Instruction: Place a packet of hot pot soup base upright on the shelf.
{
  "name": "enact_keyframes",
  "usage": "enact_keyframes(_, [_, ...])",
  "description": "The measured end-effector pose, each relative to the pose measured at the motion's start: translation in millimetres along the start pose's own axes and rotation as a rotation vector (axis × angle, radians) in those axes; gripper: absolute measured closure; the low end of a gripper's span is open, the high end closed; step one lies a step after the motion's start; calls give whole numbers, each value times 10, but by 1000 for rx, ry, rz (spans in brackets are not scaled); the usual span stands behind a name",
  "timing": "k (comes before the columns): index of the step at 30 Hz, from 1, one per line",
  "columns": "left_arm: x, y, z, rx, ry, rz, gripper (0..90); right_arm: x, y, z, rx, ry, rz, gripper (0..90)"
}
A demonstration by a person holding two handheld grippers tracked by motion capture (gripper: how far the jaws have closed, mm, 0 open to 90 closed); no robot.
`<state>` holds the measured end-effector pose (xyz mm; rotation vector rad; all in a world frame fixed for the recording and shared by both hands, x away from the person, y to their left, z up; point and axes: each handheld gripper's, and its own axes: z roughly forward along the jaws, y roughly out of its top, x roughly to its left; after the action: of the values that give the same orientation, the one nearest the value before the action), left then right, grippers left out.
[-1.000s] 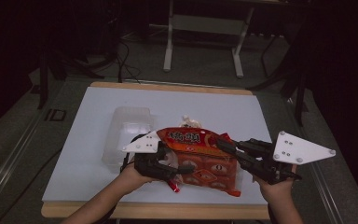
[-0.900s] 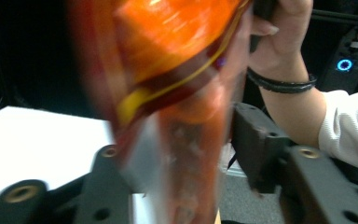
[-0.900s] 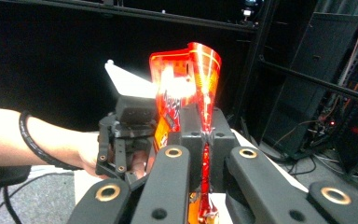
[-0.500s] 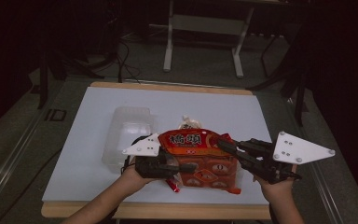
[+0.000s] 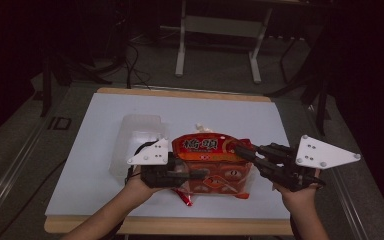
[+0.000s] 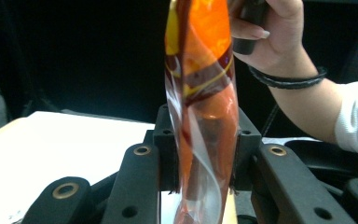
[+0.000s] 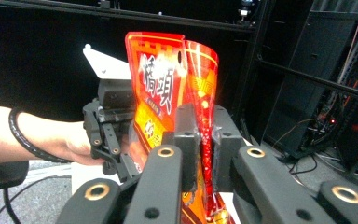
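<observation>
High view: snack bag (image 5: pixel 211 162) upright near table (image 5: pixel 80 165) front edge, between both grippers. Left gripper (image 5: pixel 200 174) clamps bag's left side, jaws just closed further; right gripper (image 5: pixel 240 149) pinches right top seam, jaws easing open slightly. Bag's long axis runs gripper to gripper; pulling apart likely next.

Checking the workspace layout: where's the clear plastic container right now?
In the high view, the clear plastic container sits on the white table, left of centre, just behind the left gripper and beside the red-orange snack bag.
</observation>
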<state>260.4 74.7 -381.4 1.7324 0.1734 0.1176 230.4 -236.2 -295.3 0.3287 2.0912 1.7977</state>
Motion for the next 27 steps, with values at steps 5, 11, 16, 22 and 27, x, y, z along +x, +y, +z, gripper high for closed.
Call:
enact_keyframes(5, [-11, 36, -16, -4, 33, 14, 714, -61, 1, -24, -18, 4, 27, 657])
enact_keyframes(11, [4, 73, -54, -39, 64, 9, 714, -84, -24, -84, -50, -72, 21, 462])
enact_keyframes(16, [68, 117, -164, -72, 110, -18, 714, -93, -39, -128, -62, -114, 35, 308])
enact_keyframes(22, [151, 172, -342, -91, 188, -27, 714, -107, -87, -161, -81, -149, 66, 196])
enact_keyframes(27, [231, 185, -506, -125, 271, -26, 713, -123, -151, -164, -81, -141, 85, 137])
